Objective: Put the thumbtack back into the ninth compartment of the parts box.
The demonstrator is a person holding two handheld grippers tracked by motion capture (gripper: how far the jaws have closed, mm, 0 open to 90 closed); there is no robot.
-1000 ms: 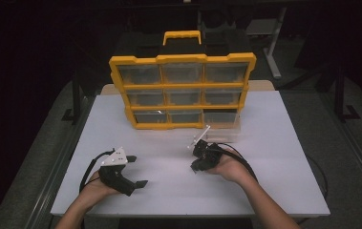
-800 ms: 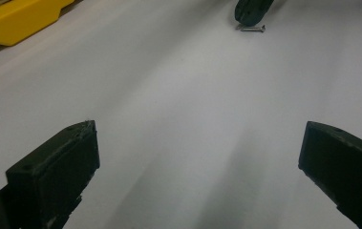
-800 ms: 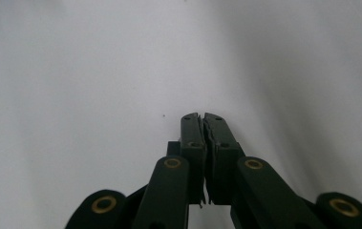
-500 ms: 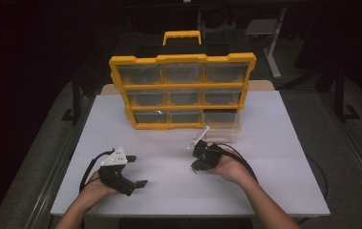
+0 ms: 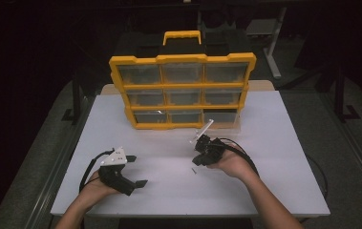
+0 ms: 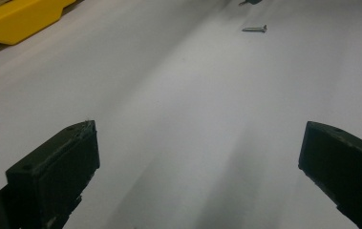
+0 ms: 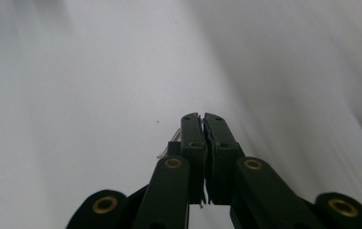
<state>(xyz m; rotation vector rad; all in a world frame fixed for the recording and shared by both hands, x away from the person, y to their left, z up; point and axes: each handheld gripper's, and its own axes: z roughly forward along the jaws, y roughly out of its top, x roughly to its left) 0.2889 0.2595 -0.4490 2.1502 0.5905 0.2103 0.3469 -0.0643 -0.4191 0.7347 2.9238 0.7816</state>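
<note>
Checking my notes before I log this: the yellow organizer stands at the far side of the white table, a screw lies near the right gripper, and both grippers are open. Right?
Not quite: the right gripper is shut, as the right gripper view shows. The left gripper is open; the organizer, table and screw are as you said.

We see a small grey screw (image 5: pixel 194 170) lying flat on the white table (image 5: pixel 283 143), just beside the right gripper (image 5: pixel 198 161), its threaded shaft peeking from behind the closed jaws in the right gripper view, well in front of the yellow organizer (image 5: pixel 182 90)
</note>
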